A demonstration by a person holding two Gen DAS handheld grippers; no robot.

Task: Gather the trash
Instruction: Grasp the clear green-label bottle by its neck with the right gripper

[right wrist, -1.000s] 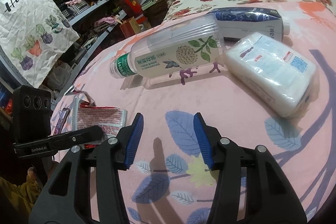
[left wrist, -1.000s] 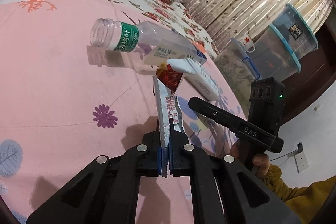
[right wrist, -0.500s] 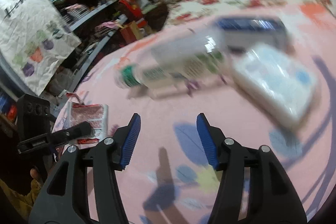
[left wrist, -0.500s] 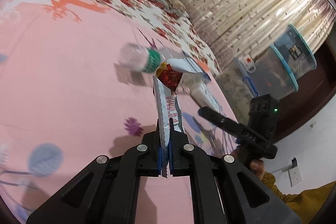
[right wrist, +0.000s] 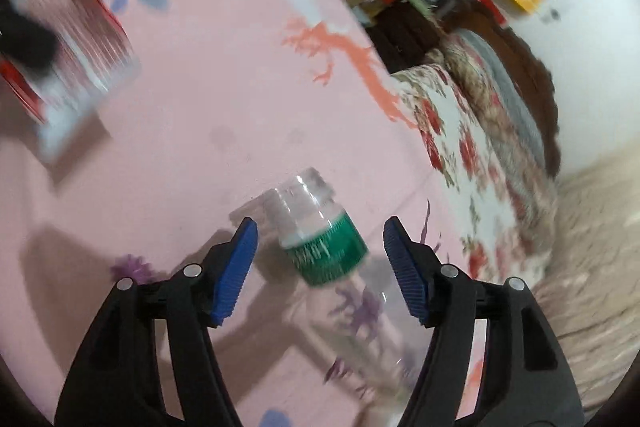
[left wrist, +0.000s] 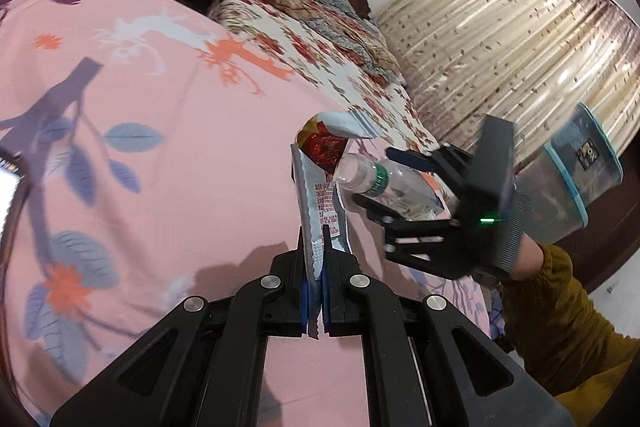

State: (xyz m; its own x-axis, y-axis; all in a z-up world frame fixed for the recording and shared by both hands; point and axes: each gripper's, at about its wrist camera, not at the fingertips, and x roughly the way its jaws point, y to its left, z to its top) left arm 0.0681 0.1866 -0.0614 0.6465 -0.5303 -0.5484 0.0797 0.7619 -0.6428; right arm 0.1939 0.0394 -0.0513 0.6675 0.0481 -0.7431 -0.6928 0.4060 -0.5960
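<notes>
The bottle [right wrist: 324,251] lies on the pink bed [right wrist: 192,155], directly in front of the right hand-held gripper [right wrist: 320,267] and between its two blue pads [right wrist: 234,269], which are spread wide and do not touch it. Its long axis runs almost along the fingers, with the open, capless neck pointing away from the camera and the body toward it, so closing the jaws would catch it near the green label. The right hand-held gripper is clearly the nearer one. The left hand-held gripper [left wrist: 316,291] is clenched on a wrapper [left wrist: 320,195], silver with red print, which stands upright from the jaws above the bed. The bottle is clear plastic, looks empty and light, and its smooth round wall may slip under the pads.
</notes>
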